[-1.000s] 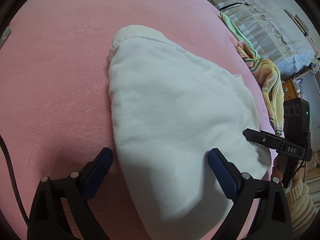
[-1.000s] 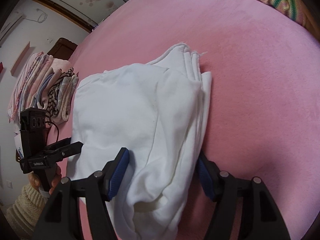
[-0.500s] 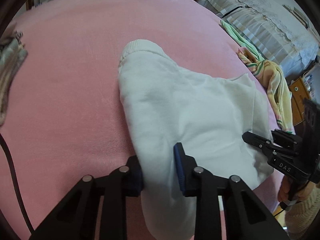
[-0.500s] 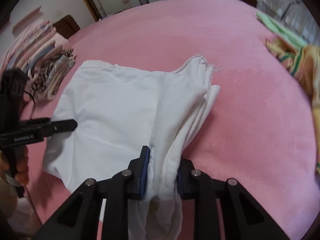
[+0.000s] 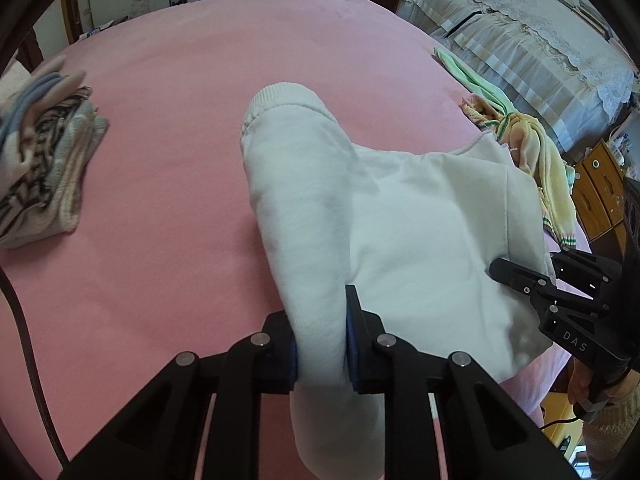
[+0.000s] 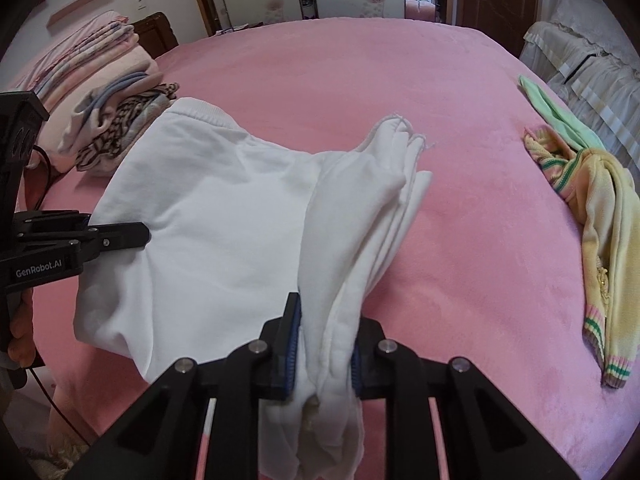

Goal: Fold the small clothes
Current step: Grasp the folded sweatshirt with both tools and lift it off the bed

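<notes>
- Jaws, left gripper (image 5: pixel 321 336): they have just been closing and now pinch a thick fold of the white garment (image 5: pixel 400 216) between the blue pads, with only the bunched cloth keeping them apart.
- Jaws, right gripper (image 6: pixel 325 350): these too have just been closing, and they clamp a stack of several layered edges of the same garment.
- Garment: your two grips hold its near end up off the pink bed (image 6: pixel 360 88); the ribbed hem at the far end appears to rest on the bed, and the cloth sags between the grippers.
- Risk, right side: the layered edges fan apart beyond the pads, so an inner layer may slip out if you pull hard, and the fold would then open.
- Risk, left side: the pinch takes a rolled wad rather than a flat edge, and it may set a crooked crease.
- Risk, travel: carrying the fold forward could drag the hem and skew the garment; the folded pile (image 5: pixel 44 160) and the yellow sweater (image 6: pixel 604 216) lie well apart from it.
- Pose: both grippers point steeply down at the bed, side by side.
</notes>
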Motion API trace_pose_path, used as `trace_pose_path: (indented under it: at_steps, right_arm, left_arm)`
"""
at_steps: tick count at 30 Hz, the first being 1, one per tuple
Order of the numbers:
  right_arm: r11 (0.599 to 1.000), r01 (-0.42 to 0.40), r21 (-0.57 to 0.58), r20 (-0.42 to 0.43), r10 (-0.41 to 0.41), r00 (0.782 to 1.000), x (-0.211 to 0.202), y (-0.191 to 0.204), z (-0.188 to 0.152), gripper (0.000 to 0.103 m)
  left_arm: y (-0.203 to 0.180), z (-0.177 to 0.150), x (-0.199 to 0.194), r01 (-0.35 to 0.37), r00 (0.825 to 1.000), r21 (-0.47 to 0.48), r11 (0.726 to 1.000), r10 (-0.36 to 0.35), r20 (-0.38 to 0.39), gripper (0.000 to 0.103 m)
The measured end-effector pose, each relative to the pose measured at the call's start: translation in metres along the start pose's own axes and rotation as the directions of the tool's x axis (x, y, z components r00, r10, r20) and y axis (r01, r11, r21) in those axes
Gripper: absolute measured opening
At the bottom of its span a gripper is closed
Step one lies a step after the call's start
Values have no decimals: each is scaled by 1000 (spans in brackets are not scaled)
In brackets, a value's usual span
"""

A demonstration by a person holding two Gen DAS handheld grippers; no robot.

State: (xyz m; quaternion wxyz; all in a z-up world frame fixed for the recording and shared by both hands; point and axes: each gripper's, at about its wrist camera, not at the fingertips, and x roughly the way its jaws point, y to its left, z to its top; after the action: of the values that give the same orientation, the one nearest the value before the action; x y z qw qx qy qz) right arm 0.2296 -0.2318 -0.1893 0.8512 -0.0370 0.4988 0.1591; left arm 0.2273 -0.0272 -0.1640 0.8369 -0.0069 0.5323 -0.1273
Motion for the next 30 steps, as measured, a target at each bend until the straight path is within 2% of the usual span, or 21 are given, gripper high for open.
trace_pose_path:
  at_steps: [4, 9, 15, 19, 21, 23, 26, 30]
  right_arm:
    - [999, -26, -37, 14, 26, 1000, -22, 32, 9, 20]
    - [994, -71, -81, 65, 76, 995, -50, 87, 48, 20]
    - [981, -143, -132, 126, 160, 979, -68, 172, 140, 20]
    - [973, -177, -149, 141, 198, 970, -60, 235, 212, 20]
    - [971, -192, -145, 153, 214, 965, -52, 267, 244, 20]
    - [969, -204, -139, 165, 226, 960, -41, 294, 270, 20]
    - [971, -209, -117, 184, 228, 956, -17, 327, 308, 20]
    - [969, -236, -67, 180, 244, 953, 22, 354, 344, 20]
  left_arm:
    - [17, -7, -45, -43, 999, 11, 999, 42, 24, 16]
    - [63, 5, -112, -109, 991, -1, 994, 109, 82, 16]
    - [149, 43, -203, -238, 959, -46, 970, 243, 146, 16]
    - [217, 79, -247, -331, 927, -94, 939, 342, 153, 16]
    - [252, 99, -259, -382, 906, -105, 918, 394, 151, 16]
    - [283, 117, -263, -400, 896, -131, 907, 417, 153, 16]
    - [334, 144, -255, -413, 888, -168, 895, 437, 143, 16]
    - [384, 169, -221, -423, 889, -178, 889, 445, 112, 16]
